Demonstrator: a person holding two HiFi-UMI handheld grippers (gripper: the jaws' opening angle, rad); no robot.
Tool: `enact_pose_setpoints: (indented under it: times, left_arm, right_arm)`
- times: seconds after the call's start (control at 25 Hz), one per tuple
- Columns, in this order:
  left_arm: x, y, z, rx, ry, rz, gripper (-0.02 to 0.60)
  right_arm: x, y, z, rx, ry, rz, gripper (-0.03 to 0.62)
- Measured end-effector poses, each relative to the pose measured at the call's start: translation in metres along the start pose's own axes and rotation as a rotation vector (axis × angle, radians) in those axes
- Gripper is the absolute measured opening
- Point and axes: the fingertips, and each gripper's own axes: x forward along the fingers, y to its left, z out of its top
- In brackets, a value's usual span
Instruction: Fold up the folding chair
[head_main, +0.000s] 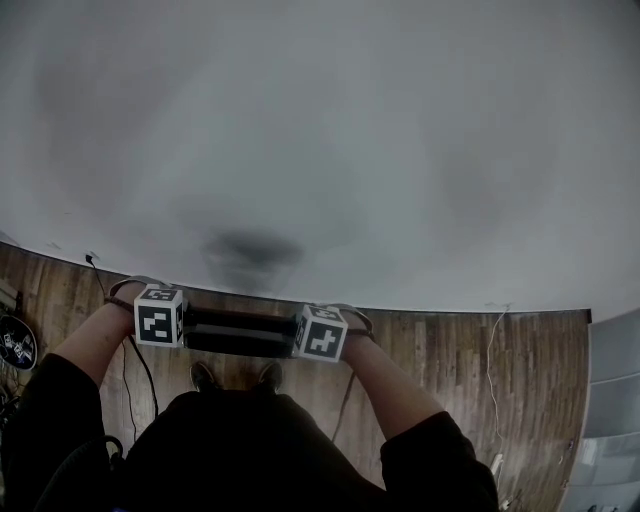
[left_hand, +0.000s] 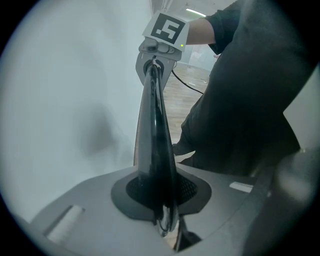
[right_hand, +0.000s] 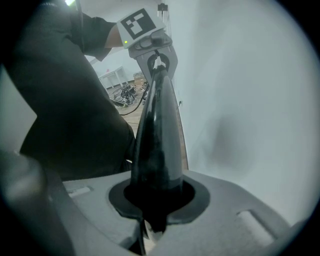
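Observation:
The folding chair shows as a black glossy bar (head_main: 240, 332) held level in front of me, close to a white wall. My left gripper (head_main: 160, 322) is shut on its left end and my right gripper (head_main: 322, 335) on its right end. In the left gripper view the bar (left_hand: 155, 150) runs from my left gripper's jaws (left_hand: 162, 215) up to the right gripper (left_hand: 161, 45) at its far end. The right gripper view mirrors this: the bar (right_hand: 157, 145) leaves the right gripper (right_hand: 152, 215) and ends at the left gripper (right_hand: 152, 50). The rest of the chair is hidden.
A white wall (head_main: 320, 130) fills the upper view, meeting a wooden floor (head_main: 450, 360). My shoes (head_main: 205, 376) stand just below the bar. Cables (head_main: 490, 350) trail on the floor at right, a round dark object (head_main: 15, 343) lies at left, grey furniture (head_main: 610, 400) at far right.

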Motion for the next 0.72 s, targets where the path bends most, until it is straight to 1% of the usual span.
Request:
enact_pose_setpoints:
  times: [0.28,0.56,0.72]
  left_arm:
    - [0.005,0.016,0.003,-0.005,0.005,0.003,0.061]
    - [0.009,0.018,0.019,0.006,0.003,0.001,0.064]
    - [0.011,0.019,0.019,0.000,-0.006,0.004,0.067]
  right_arm:
    - [0.002,-0.017,-0.007,-0.007,0.002,0.007,0.057]
    - [0.000,-0.018,-0.023,-0.002,-0.009,0.010,0.060]
    - [0.000,-0.019,-0.023,-0.002,-0.015,0.004,0.061]
